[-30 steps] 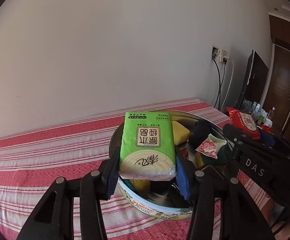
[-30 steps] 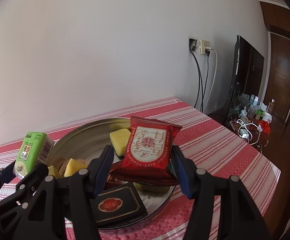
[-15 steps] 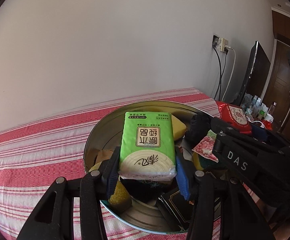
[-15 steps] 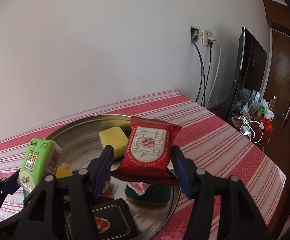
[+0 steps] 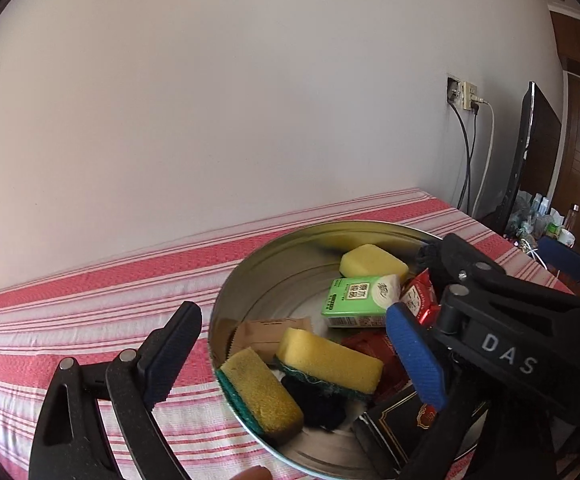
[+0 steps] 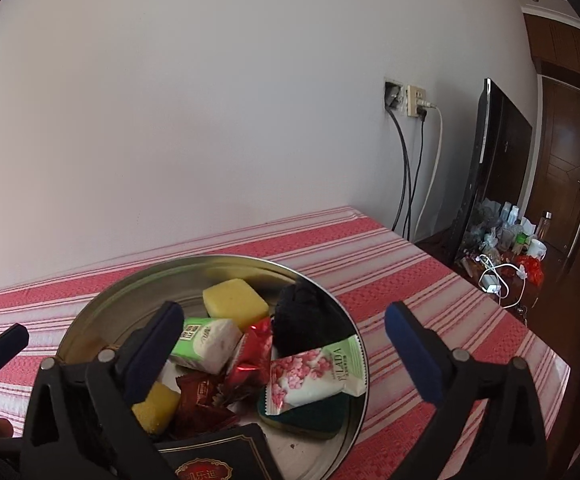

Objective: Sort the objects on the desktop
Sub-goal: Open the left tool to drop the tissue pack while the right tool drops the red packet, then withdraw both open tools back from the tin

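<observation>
A: Both sets of tongs hang over a round metal tin (image 5: 242, 288) on a red-striped counter (image 5: 90, 300). The left tongs (image 5: 290, 356) are spreading wide with nothing pinched between them. Lying loose in the tin beyond them is the green tissue pack (image 5: 360, 300), just in front of a yellow sponge (image 5: 372, 262).

B: And the right tongs (image 6: 282, 352)?

A: Also opening, also bare. The red snack packet (image 6: 250, 354) lies crumpled in the tin between the tissue pack (image 6: 206, 338) and a black bundle (image 6: 306, 322); what that bundle is cannot be made out.

B: What else is in there?

A: Two green-backed sponges (image 5: 326, 360) near the rim, a brown sachet (image 5: 266, 332) half covered by them, a pink-flowered wrapper (image 6: 314, 372) on a dark green sponge (image 6: 310, 416). A black box (image 6: 218, 460) with gold trim is cut off by the lower edge, its label only partly readable.

B: The person?

A: Only a fingertip (image 5: 254, 474) at the bottom edge of the left wrist view. The right tongs' frame blocks that view's right side, hiding part of the tin.
</observation>
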{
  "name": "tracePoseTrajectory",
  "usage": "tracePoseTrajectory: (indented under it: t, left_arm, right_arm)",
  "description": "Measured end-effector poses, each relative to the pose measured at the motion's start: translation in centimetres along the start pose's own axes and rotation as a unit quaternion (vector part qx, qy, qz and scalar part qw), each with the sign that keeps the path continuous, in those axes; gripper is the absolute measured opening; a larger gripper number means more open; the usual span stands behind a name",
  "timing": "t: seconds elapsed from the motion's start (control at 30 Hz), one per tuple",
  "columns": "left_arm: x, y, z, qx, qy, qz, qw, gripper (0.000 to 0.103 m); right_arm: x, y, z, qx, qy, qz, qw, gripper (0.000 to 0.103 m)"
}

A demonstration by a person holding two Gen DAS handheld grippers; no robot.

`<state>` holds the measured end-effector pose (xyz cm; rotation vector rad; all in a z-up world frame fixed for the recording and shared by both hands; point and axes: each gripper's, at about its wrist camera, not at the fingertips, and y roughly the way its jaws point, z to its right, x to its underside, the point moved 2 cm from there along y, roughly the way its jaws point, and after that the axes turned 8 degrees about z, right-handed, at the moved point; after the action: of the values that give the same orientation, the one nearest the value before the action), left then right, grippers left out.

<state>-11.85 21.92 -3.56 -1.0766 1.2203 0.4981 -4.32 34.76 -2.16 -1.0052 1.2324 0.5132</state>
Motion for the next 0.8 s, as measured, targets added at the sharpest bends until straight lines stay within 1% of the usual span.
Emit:
tracePoseTrajectory:
  t: [0.07, 0.13, 0.23, 0.4, 0.8]
  left_arm:
    - [-0.1, -0.6, -0.3, -0.014, 0.007, 0.01, 0.9998, 0.098]
    - [-0.1, -1.2, -0.6, -0.02, 0.008, 0.016, 0.9996, 0.102]
    - [-0.1, -2.1, -1.4, -0.029, -0.003, 0.028, 0.9992, 0.102]
    - [0.0, -3.4, -2.6, -0.03, -0.018, 0.029, 0.9989, 0.102]
    - [0.7, -6.2, -4.0, -0.044, -0.016, 0.042, 0.998, 0.102]
  right_arm:
    - [-0.4, -0.9, 0.4, 0.001, 0.01, 0.009, 1.0, 0.102]
    - [-0.7, -1.7, 0.5, -0.002, 0.016, 0.009, 1.0, 0.102]
    - [-0.8, -2.7, 0.7, -0.003, 0.027, 0.008, 1.0, 0.102]
    - [-0.8, -4.3, 0.8, -0.006, 0.038, 0.012, 0.999, 0.102]
    - [-0.1, -7.1, -0.4, -0.008, 0.03, 0.02, 0.999, 0.102]
